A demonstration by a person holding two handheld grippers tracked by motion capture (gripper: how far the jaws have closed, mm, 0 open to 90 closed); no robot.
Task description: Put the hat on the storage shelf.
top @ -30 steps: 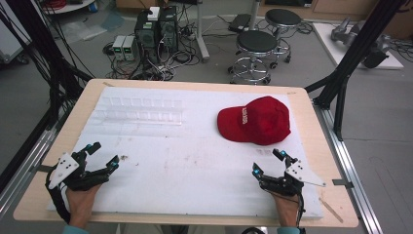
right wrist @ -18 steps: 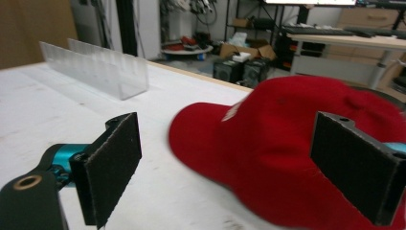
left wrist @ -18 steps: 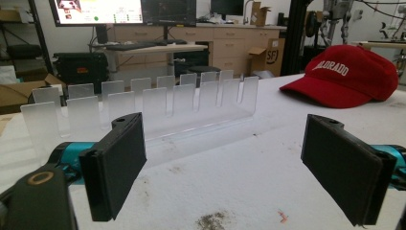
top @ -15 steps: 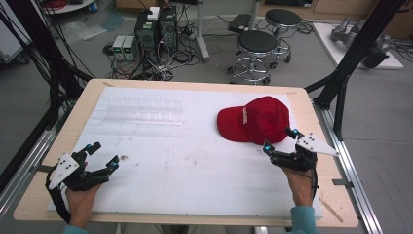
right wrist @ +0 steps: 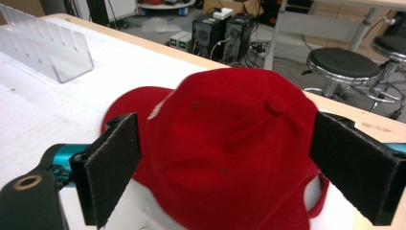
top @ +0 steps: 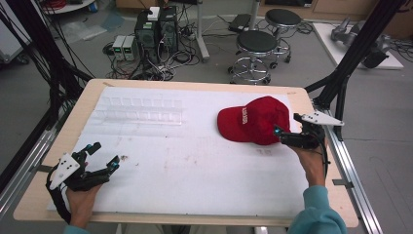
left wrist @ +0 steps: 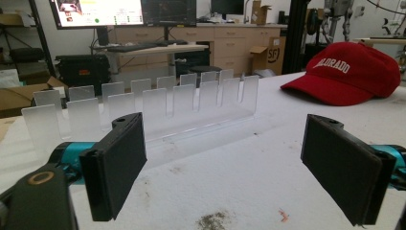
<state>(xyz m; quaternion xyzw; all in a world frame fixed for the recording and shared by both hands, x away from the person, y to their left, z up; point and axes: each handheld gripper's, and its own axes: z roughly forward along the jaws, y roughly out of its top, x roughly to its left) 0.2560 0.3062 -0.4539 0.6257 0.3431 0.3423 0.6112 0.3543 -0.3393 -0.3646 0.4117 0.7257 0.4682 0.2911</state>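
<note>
A red cap with white lettering lies on the right side of the white table cover, its brim pointing left. My right gripper is open at the cap's right rear edge. In the right gripper view the cap sits between the spread jaws, and I see no contact with either pad. My left gripper rests open near the front left corner with nothing between its jaws. From the left gripper view the cap is far off at the upper right.
A clear plastic slotted rack stands at the back left of the table; it also appears ahead of the left gripper as the rack. Stools and computer boxes stand on the floor beyond. Black frame legs flank both sides.
My right gripper has moved forward from the front right edge up to the cap's rear, staying open. The left gripper and the cap have not moved.
</note>
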